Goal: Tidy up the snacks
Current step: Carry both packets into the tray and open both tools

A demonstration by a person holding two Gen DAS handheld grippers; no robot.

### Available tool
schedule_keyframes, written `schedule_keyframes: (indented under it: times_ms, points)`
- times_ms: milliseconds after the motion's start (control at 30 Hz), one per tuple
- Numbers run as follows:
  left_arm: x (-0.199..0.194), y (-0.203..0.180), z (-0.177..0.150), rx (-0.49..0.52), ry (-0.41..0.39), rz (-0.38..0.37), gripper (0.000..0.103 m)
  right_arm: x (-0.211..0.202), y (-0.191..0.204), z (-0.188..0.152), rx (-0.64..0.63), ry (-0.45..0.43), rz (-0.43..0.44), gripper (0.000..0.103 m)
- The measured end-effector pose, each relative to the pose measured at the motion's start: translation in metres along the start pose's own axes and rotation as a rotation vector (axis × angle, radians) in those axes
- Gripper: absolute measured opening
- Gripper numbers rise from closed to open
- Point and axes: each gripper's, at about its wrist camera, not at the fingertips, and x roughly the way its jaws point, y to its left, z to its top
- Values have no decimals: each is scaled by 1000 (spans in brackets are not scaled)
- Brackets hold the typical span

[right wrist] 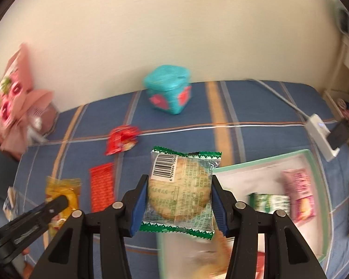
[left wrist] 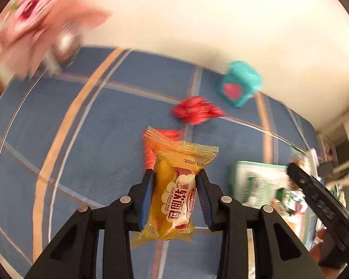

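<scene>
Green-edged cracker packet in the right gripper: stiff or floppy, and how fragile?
The cracker packet probably holds its shape: a round, flat cracker fills the clear film. Likely brittle, so the right gripper, squeezing it edge-on, might crack it. The glossy film looks slippery, and the crimped ends would flop.

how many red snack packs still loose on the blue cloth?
2. One crumpled red pack lies in front of the teal box; one flat red pack lies nearer, beside the yellow bread pack held in the left tongs. Others may be hidden behind the tongs.
</scene>
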Motion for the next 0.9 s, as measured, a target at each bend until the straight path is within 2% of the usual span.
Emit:
schedule_keyframes:
  times_ms: [200,333,500,633,667,733,767,833,900]
  points:
    - [11,-78,8,158,14,-95,38,9,-72,7,106,18,-96,53]
    - [28,-124,-3,241,55,-133,38,19,-120,4,181,62,-140,53]
    - [50,-154,-12,277,103,-151,38,30,-151,-2,207,101,-163,53]
    - [65,-160,-19,285,140,-179,39,37,-157,-7,202,126,-158,53]
    - [67,-160,-20,280,147,-184,41,40,-158,-8,202,128,-152,53]
    - [66,-158,-20,273,156,-188,68,43,-156,-7,204,138,-134,59]
    - [64,-157,-19,270,151,-187,72,43,-155,-7,200,136,-127,63]
    - [56,-154,-17,260,129,-185,73,41,-150,-6,190,115,-128,82]
    - [51,-150,-13,248,111,-175,75,38,-142,-4,171,94,-134,85]
